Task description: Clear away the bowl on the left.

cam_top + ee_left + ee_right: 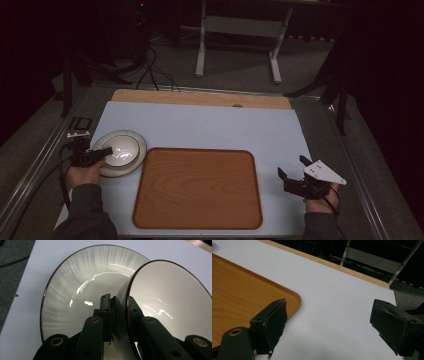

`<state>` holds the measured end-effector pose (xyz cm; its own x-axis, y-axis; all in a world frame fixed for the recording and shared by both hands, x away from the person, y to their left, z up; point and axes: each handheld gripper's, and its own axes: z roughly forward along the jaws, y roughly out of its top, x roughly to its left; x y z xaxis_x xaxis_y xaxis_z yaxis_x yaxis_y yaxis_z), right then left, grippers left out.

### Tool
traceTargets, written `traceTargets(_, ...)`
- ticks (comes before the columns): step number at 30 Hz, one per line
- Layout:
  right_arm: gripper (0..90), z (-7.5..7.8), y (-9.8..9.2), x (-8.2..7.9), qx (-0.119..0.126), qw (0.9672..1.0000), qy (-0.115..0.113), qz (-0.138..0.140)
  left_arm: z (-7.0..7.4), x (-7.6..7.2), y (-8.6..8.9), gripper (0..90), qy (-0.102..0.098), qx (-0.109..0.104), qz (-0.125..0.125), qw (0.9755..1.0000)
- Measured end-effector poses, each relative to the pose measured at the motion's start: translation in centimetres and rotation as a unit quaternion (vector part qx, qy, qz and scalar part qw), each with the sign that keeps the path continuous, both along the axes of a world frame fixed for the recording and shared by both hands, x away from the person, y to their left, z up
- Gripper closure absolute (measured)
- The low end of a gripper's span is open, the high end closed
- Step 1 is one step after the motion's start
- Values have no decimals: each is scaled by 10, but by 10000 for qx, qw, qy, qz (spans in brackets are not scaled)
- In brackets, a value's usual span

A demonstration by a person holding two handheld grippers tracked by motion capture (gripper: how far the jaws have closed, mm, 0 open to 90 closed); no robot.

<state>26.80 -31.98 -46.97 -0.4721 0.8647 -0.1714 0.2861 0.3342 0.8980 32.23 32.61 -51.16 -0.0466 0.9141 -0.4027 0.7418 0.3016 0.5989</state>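
The bowl (170,305) sits tilted in the plate (75,290), its rim clamped between the jaws of the left tool (102,152). Just to that tool's right lies the wooden tray (197,187) on the counter (210,125). Beyond the tray, the right tool (292,167) hovers with jaws apart, holding nothing.

Small bowl (170,305): white glazed, dark brown rim, tipped on its side with the mouth facing sideways; wall pinched at the rim between closed jaws; it rests in the plate. Plate (131,160): round, cream, ribbed inner band, thin dark rim; lies flat near the left edge of the tabletop, just left of the wooden tray.
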Motion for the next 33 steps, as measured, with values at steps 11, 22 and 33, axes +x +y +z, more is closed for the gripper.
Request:
traceTargets(11,137,1,-1,0,17,10000,-6,-12,2,-3,3,820,-131,-161,80,9998)
traceTargets(22,139,1,-1,-1,53,10000,-58,-24,12,-10,5,820,-417,-311,129,9986)
traceTargets(33,139,1,-2,-1,73,9999,-70,-26,22,-15,4,819,-639,-269,101,9975)
